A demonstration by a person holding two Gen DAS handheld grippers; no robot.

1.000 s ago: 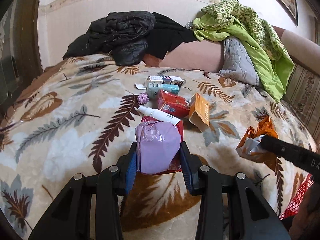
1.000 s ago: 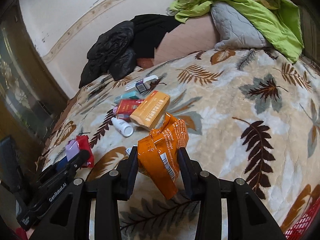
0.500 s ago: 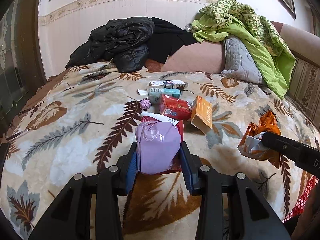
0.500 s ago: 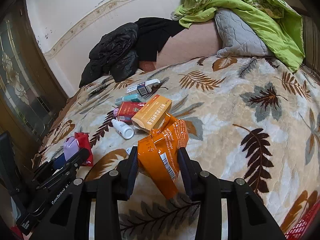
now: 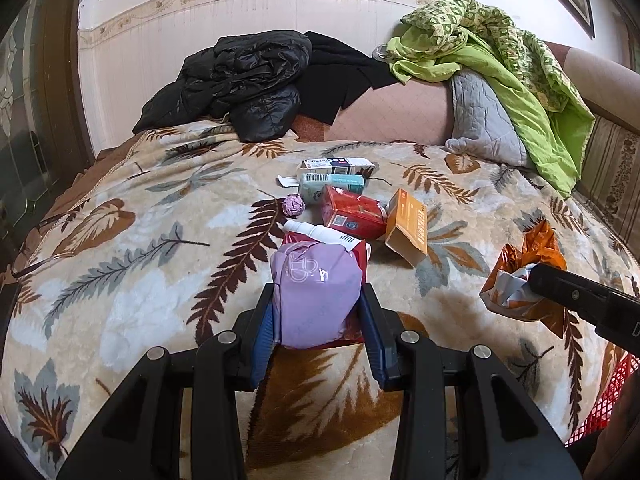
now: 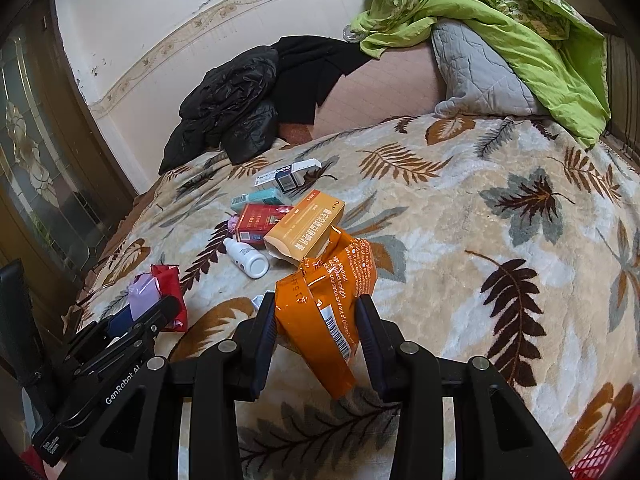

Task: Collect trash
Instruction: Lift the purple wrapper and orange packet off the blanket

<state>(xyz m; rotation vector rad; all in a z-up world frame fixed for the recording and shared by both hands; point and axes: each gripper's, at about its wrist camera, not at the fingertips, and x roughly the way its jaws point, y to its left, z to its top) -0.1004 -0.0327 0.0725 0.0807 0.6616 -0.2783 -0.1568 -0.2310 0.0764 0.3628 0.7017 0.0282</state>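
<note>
Orange foil wrapper point(image 6: 320, 300) is clamped in your right tongs point(image 6: 316, 320); your left tongs point(image 5: 318, 312) are closed on a lilac packet point(image 5: 316, 296), both low centre of frame. Pickup appears complete; next, carry both to the red basket point(image 6: 600, 456), lower right.

Leaf-print fleece blanket point(image 5: 120, 248), black puffer jacket point(image 5: 236, 84) heaped at the wall, lime-green quilt point(image 5: 520, 80) draped over a grey quilted pillow point(image 5: 480, 120).

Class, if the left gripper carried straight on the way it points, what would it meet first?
Probably the white bottle, lying just beyond the purple packet that the left gripper holds; depth is uncertain.
</note>
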